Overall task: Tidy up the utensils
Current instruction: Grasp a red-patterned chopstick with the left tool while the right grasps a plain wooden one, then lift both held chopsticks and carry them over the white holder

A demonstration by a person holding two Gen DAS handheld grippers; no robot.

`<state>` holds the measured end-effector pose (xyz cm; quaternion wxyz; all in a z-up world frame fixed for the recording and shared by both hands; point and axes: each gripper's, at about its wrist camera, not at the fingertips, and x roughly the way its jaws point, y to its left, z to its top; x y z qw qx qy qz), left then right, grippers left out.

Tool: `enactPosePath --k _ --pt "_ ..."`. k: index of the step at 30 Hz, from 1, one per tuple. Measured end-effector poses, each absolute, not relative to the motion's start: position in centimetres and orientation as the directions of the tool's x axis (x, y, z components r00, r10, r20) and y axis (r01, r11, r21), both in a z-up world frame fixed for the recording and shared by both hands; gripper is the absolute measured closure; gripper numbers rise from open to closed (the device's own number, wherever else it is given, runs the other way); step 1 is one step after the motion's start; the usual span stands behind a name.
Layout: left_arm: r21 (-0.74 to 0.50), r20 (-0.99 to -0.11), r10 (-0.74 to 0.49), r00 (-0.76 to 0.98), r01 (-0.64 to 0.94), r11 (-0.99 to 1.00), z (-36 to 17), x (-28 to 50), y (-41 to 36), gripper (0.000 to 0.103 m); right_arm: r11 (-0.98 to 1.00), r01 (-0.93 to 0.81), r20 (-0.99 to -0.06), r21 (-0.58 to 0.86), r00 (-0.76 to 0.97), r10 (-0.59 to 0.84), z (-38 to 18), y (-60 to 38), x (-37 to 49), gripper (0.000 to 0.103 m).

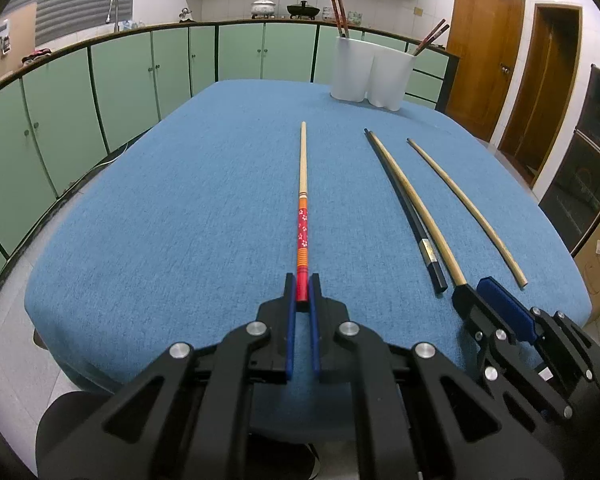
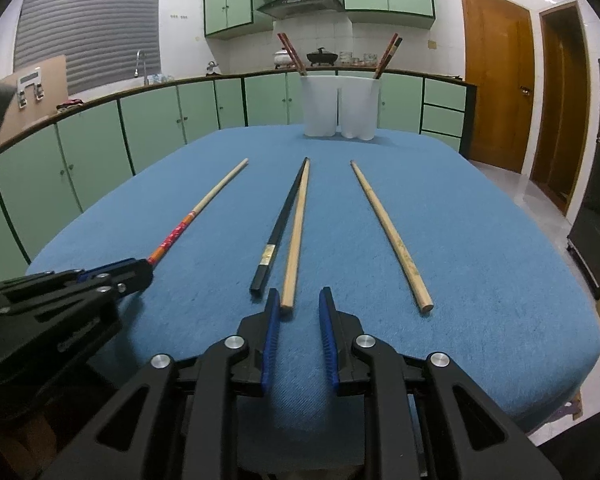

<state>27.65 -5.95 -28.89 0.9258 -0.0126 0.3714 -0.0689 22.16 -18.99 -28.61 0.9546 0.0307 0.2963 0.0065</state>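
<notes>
Nearest, at bottom centre of the left wrist view, the left gripper (image 1: 302, 288) has its blue-lined fingers drawn in narrowly around the red butt end of the painted chopstick (image 1: 302, 216); they flank it closely, but firm contact cannot be confirmed. In the right wrist view the same gripper (image 2: 140, 270) sits at lower left, with the painted chopstick (image 2: 198, 208) running out of it toward upper centre.

At bottom centre of the right wrist view, the right gripper (image 2: 300, 300) is spread wide. The butt of the bare wooden chopstick (image 2: 296, 236) lies just inside its left finger (image 2: 272, 308), close against it; nothing is pinched.

Chopsticks lying flat on the blue woven tablecloth (image 2: 480, 260), count four: one painted (red floral band, orange stripes, pale tapered tip); one black, square-section, with a metallic band (image 2: 280, 224), touching the bare wooden one near the tips; one more bare wooden, round (image 2: 388, 236), apart to the right.

Farther, at upper centre, a white two-lobed holder (image 2: 340, 106) stands upright at the far table edge. Each lobe holds a pair of dark red chopsticks, leaning left (image 2: 290, 52) and right (image 2: 388, 54).
</notes>
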Motion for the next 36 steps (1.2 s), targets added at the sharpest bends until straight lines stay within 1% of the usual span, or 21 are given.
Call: enactPosePath --k 3,8,13,16,23,28,30,36 --pt "-0.074 -0.686 -0.139 0.714 0.121 0.990 -28.9 27.7 -5.8 0.098 0.996 0.006 -0.574 0.088 0.818 0.045 -28.4 -19.5 22.5 0.096" --pt "-0.076 -0.683 -0.148 0.715 0.131 0.988 -28.6 27.5 -5.9 0.098 0.994 0.000 -0.560 0.113 0.826 0.063 -26.9 -19.9 22.0 0.096" --pt "-0.049 -0.645 -0.145 0.751 0.148 0.988 -26.3 26.2 -5.8 0.098 0.991 0.010 -0.522 0.132 0.851 0.060 -23.5 -20.7 21.2 0.096" --pt "-0.051 -0.637 -0.150 0.756 0.153 0.987 -25.3 25.9 -5.6 0.098 0.990 0.003 -0.505 0.141 0.860 0.069 -21.0 -21.4 21.3 0.096" --pt "-0.045 -0.594 -0.166 0.787 0.173 0.984 -21.2 26.0 -5.0 0.098 0.993 -0.058 -0.480 0.100 0.872 0.099 -15.6 -21.7 22.8 0.096" --pt "-0.020 -0.551 -0.185 0.814 0.208 0.978 -17.3 27.1 -5.2 0.098 0.993 -0.094 -0.485 0.072 0.867 0.117 -12.4 -22.0 25.1 0.096" --pt "-0.010 -0.532 -0.190 0.825 0.218 0.976 -15.7 27.7 -5.2 0.098 0.993 -0.102 -0.492 0.053 0.863 0.115 -11.5 -22.1 26.4 0.096" --pt "0.007 -0.519 -0.193 0.833 0.230 0.973 -12.9 30.5 -5.6 0.098 0.994 -0.111 -0.498 0.022 0.861 0.107 -9.7 -22.3 29.7 0.096"
